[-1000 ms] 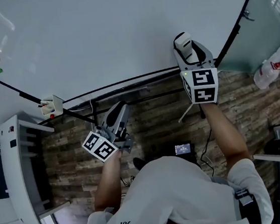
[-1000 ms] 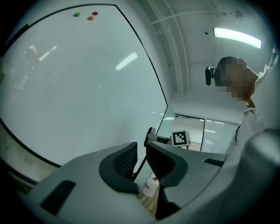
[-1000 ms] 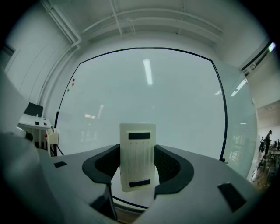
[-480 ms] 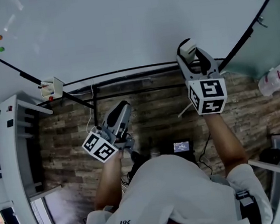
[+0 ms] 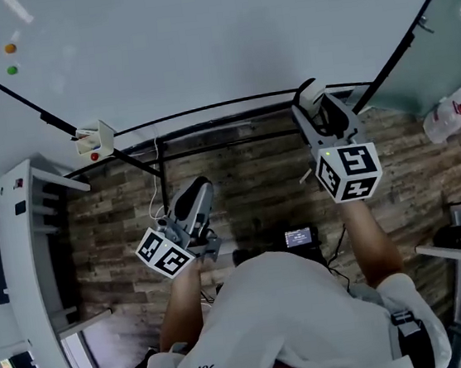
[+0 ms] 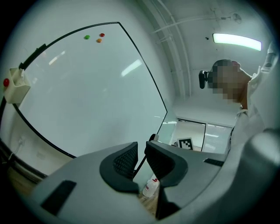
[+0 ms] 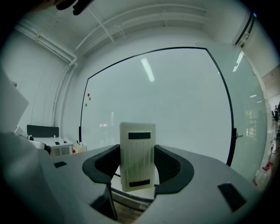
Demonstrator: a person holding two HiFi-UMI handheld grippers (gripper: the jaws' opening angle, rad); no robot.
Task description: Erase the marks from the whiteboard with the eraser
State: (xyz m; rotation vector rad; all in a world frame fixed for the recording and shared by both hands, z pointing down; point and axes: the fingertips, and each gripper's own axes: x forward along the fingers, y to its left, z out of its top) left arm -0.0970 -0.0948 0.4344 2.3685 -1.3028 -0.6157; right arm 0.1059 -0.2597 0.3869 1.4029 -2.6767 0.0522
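Eraser (image 7: 137, 153) clamped upright in right tool (image 5: 318, 103), near whiteboard (image 5: 196, 41) lower edge. Left tool (image 6: 141, 156) held lower, jaws nearly together, gripping nothing. Coloured magnets (image 5: 2, 55) on board's left.

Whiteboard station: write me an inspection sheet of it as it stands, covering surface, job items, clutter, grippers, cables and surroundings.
Surface: whiteboard, no pen marks seen; three magnets near one corner.
Job's things: eraser, upright between the right gripper's jaws.
Clutter: small holder on the board's frame; spray bottle at the right.
Grippers: right gripper shut on the eraser; left gripper jaws nearly together, nothing between.
Cables: thin cable hanging below the board.
Surroundings: wood-pattern floor; white shelving at left.
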